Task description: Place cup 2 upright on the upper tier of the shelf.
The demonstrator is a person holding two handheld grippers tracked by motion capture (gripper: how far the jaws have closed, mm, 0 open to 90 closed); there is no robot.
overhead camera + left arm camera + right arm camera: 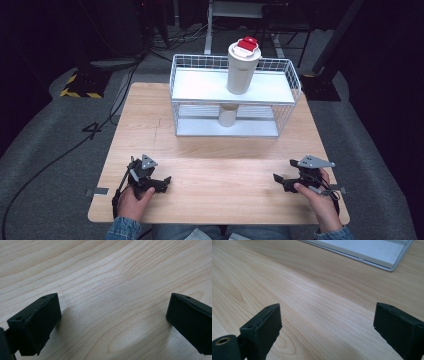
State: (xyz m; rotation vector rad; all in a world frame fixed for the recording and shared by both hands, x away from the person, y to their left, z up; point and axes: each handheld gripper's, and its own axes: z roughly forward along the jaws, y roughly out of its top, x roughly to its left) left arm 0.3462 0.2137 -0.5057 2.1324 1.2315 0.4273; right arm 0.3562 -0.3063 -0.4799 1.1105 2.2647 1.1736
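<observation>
- The left gripper point(162, 181) sits low on the table point(215, 195), its fingers point(35, 325) spread wide with only bare wood between them.
- The right gripper point(279, 179) also lies close to the table near the front edge; its fingers point(263, 327) stand apart and hold nothing, with wood grain plain in the gap.
- Neither hand touches anything but its own gripper, so I judge the step in hand to be the reach from rest toward the rack.
- The tumbler point(243, 67), white with a red lid, stands upright on the top shelf of the wire rack point(185, 75) at the far side of the table, well apart from both grippers.
- A smaller white cup point(228, 115) stands on the lower shelf, directly below the tumbler.
- The right gripper view catches the front corner of the rack's base point(372, 251) ahead, so that hand looks the better placed to go.
- To do it well: lift before moving forward, to clear the rack's raised wire rim.
- Keep the fingers wide until they straddle the tumbler's body below the lid.
- Close on the middle of the body; it is tall and may tip if gripped high or nudged.
- Keep the left gripper clear, or use it to steady the rack.
</observation>
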